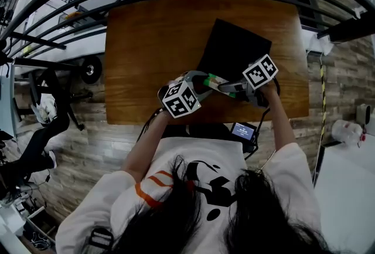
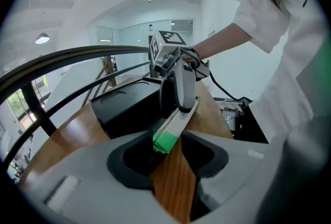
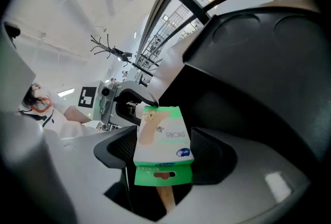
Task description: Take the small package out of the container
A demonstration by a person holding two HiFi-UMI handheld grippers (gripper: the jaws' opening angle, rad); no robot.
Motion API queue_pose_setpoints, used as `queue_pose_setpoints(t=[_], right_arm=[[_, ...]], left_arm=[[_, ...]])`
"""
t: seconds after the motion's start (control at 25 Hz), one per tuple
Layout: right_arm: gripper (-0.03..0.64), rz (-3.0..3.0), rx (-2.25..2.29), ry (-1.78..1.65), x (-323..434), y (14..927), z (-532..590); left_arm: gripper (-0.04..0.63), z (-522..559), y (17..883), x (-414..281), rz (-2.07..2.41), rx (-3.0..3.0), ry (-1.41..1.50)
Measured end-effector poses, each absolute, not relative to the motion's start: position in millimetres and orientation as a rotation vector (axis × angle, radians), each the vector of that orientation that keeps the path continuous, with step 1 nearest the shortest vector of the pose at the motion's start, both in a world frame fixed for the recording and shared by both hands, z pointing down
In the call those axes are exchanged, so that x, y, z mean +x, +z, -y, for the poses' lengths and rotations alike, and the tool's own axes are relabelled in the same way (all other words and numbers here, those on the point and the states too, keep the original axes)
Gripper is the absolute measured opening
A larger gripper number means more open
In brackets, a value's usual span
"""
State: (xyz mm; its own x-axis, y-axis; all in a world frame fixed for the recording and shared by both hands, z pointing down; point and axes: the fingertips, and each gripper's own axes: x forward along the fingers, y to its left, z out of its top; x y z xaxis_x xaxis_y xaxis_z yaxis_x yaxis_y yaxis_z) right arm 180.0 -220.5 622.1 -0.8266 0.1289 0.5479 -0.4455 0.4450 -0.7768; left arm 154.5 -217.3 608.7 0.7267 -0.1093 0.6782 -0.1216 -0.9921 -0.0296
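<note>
Right claw (image 3: 164, 148) clamped on small package (image 3: 161, 127); left claw (image 2: 169, 141) pinching its other end, above table (image 1: 135, 59).

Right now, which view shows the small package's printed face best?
Right gripper view: the small package faces the camera, its print and green hang tab readable, clamped between the jaws of the right gripper. The left gripper view shows only its narrow edge and green end. The head view shows just a green sliver.
</note>
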Motion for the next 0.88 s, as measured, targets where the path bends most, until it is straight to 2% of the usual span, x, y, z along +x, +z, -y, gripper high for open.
queue_pose_setpoints(t=[0.16, 0.24, 0.36, 0.88], right_arm=[[0.347, 2.264, 0.404, 1.342, 184.3, 610.0, 234.5], [0.254, 2.288, 0.470, 1.285, 188.7, 605.3, 239.9], [0.224, 2.306, 0.529, 1.216, 190.9, 597.4, 243.7], [0.219, 2.395, 0.816, 1.059, 200.5, 560.9, 249.2]], left_arm=[[0.147, 220.5, 607.3, 150.7, 0.212, 2.904, 1.120], [0.123, 223.4, 605.6, 151.3, 0.235, 2.903, 1.086], [0.112, 225.7, 602.3, 152.6, 0.231, 2.901, 1.057], [0.103, 221.7, 591.9, 155.8, 0.157, 2.962, 1.073]])
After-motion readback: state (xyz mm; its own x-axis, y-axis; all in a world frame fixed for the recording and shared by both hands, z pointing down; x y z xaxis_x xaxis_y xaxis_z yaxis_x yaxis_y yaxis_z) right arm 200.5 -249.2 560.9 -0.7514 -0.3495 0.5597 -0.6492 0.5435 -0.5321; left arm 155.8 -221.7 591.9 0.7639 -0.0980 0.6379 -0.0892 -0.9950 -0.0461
